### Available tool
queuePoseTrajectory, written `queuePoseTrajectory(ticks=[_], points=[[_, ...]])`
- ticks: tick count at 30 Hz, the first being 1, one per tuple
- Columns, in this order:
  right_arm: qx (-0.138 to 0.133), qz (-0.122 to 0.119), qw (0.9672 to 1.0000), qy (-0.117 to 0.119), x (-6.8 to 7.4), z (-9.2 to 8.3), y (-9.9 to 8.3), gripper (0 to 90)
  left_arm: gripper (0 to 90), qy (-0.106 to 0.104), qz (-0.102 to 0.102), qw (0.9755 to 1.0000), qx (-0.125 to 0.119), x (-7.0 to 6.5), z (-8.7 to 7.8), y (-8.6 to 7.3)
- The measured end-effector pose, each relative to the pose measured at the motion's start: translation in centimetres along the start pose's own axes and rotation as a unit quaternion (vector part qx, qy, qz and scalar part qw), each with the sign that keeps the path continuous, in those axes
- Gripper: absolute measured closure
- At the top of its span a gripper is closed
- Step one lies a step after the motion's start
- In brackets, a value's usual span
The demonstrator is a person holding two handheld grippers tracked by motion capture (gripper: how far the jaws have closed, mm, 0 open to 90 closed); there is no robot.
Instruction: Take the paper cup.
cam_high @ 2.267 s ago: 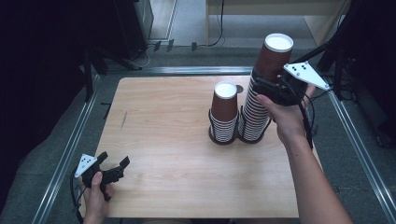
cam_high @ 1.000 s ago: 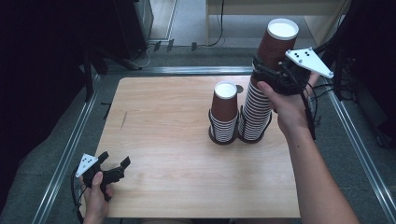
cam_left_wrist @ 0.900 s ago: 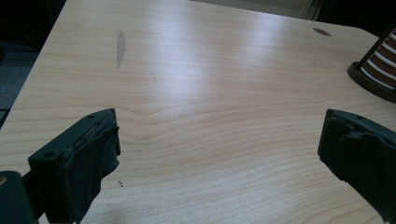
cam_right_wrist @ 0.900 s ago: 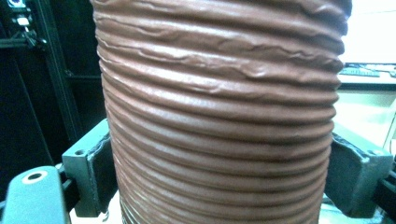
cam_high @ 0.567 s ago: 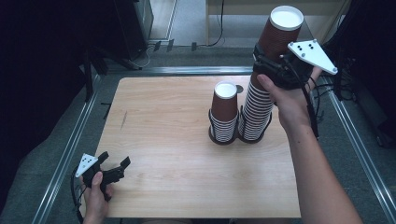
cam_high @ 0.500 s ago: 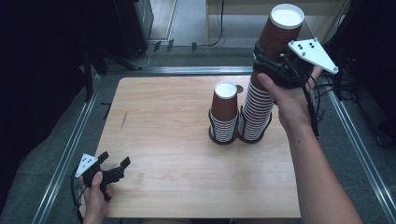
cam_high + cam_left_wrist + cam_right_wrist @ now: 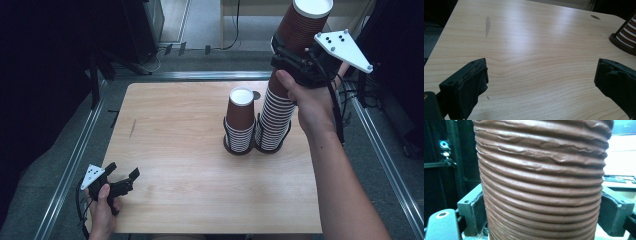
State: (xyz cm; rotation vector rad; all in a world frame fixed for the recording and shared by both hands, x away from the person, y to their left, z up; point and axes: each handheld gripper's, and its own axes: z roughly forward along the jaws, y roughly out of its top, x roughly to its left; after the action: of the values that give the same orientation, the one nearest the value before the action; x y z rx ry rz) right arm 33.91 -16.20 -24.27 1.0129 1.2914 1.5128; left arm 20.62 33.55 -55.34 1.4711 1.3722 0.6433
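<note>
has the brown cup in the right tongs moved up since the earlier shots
Yes. The brown cup, clamped in the right tongs, has risen: its rim now sits much farther above the short stack, which stayed put on the table.

Lifted cup stack's (image 7: 305, 25) rim past the high view's top edge.

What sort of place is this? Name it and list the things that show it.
Probably a lab or workshop recording station: a bare wooden table inside a metal rail frame, cables on the floor behind, and dark equipment cabinets nearby.
</note>
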Motion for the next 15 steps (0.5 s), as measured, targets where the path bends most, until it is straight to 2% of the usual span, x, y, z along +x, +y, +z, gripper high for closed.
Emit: queuePoseTrajectory(ticks=[3, 14, 15], points=[[-0.003, 0.001, 1.0000, 0.009, 0.3, -0.2, 0.1, 12.3, 0.0, 0.000, 0.000, 1.0000, 0.000, 0.0, 0.0, 0.0], [-0.002, -0.007, 0.9985, 0.054, 3.1, -0.7, -0.1, 12.2, 0.0, 0.000, -0.002, 1.0000, 0.001, 0.0, 0.0, 0.0], [-0.001, -0.008, 0.9980, 0.062, 3.8, -0.8, -0.3, 12.2, 0.0, 0.000, -0.001, 1.0000, 0.001, 0.0, 0.0, 0.0]])
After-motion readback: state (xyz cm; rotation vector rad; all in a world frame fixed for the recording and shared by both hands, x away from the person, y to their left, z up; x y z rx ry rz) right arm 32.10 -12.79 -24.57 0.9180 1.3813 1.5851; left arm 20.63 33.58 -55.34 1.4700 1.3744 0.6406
